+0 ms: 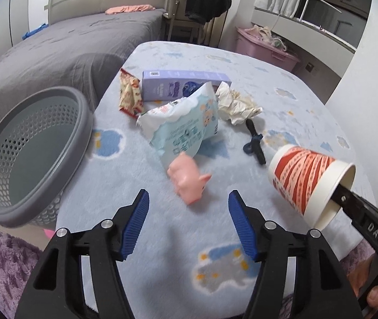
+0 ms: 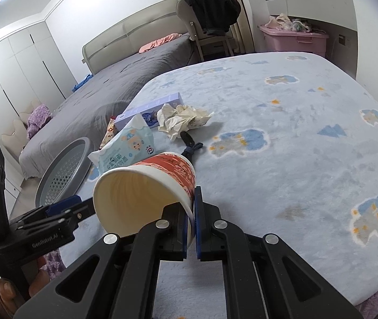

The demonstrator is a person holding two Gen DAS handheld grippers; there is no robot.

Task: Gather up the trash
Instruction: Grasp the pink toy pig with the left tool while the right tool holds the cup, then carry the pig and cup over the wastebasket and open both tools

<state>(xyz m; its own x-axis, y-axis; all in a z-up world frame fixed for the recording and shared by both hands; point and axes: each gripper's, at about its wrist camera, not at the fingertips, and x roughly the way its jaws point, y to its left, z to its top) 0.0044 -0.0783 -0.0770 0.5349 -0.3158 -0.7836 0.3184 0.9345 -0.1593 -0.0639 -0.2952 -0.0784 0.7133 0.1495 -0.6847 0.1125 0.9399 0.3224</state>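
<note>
— Right hand-held gripper (image 2: 192, 199)?
— Clenched on the paper cup (image 2: 141, 186): one finger inside the rim, one outside. Held sideways, mouth toward the camera, clear of the blanket. Seemingly empty.

— Why pinched at the rim?
— Probably for easy tipping into the grey basket (image 1: 87, 122). Parked at the left edge, leaning, mouth turned toward the pile, apparently to catch drops from either side. Empty as far as can be seen.

— Left hand-held gripper (image 1: 189, 195)?
— Released, spread wide, grasping nothing. Hovering low, just short of the pink pig toy (image 1: 189, 178). Likely no trash, that one; best skipped.

— Remaining rubbish?
— Bunched mid-blanket. Wipes packet (image 1: 186, 122) propped up in front of the purple box (image 1: 178, 83), snack wrapper (image 1: 129, 93) to their left, crumpled paper (image 1: 235, 103) to the right. Nearer the cup, a black strap-like thing (image 1: 254, 143); hard to say what.

— Surface?
— Pale-blue fleece blanket (image 1: 282, 85) with cartoon prints, soft, so liable to give under a press. Hidden underneath; cannot tell whether bench or mattress.

— Room?
— Bedroom. Grey bed (image 1: 69, 42) behind, chair (image 1: 174, 5) draped in dark clothing, pink storage box (image 1: 263, 47) by the window, white wardrobes (image 2: 16, 66) along the far wall.
</note>
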